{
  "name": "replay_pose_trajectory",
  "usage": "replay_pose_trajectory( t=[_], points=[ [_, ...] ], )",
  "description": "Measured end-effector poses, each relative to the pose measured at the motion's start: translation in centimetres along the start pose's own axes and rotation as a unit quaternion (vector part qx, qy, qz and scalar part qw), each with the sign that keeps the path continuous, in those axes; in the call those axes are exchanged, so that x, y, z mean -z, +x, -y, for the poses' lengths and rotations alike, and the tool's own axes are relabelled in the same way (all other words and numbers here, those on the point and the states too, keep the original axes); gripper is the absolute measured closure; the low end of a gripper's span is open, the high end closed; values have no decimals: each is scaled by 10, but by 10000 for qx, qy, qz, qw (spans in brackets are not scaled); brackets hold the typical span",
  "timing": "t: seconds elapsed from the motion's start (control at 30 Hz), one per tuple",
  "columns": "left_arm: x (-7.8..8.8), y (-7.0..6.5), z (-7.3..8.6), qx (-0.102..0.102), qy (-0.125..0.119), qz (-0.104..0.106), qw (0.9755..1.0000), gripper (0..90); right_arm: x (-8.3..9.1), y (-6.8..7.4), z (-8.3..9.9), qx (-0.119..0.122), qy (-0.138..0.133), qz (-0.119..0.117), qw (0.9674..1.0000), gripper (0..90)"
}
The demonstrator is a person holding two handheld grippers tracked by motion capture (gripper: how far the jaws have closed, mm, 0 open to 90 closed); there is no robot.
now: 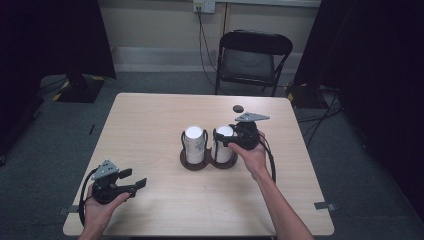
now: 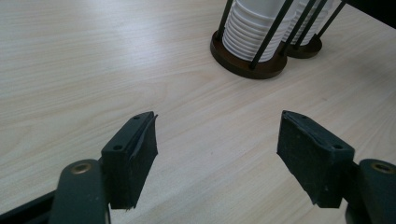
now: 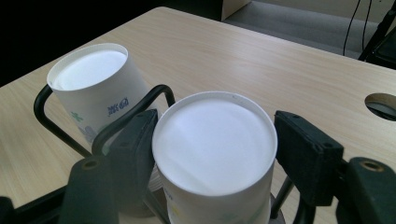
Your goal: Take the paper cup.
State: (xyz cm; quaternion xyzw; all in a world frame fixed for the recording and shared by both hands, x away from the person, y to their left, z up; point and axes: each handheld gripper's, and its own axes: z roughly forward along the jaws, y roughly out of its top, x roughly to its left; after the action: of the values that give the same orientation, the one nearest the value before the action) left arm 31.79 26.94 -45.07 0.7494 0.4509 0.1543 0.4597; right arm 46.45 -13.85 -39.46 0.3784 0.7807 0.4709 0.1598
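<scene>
While the left gripper [image 1: 134, 185] rests wide apart at lower left, the right gripper [image 3: 215, 154] at frame center straddles the right cup stack [image 3: 215, 154] in its holder [image 1: 200, 164]; its left pad touches, whether it clamps I cannot tell.

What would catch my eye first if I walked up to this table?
Two stacks of white paper cups stand upside down in a dark two-ring wire holder mid-table. The right gripper straddles the top cup of the right-hand stack, one pad touching, the other just clear. The left gripper waits open near the table's front left.
</scene>
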Motion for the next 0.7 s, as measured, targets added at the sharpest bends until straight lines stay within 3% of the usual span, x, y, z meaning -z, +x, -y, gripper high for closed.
replay_pose_trajectory(
  t=[0.7],
  points=[
    [0,1,0,13,-1,12,10000,284,7,1,-9,66,-90,30,9999,352]
  ],
)
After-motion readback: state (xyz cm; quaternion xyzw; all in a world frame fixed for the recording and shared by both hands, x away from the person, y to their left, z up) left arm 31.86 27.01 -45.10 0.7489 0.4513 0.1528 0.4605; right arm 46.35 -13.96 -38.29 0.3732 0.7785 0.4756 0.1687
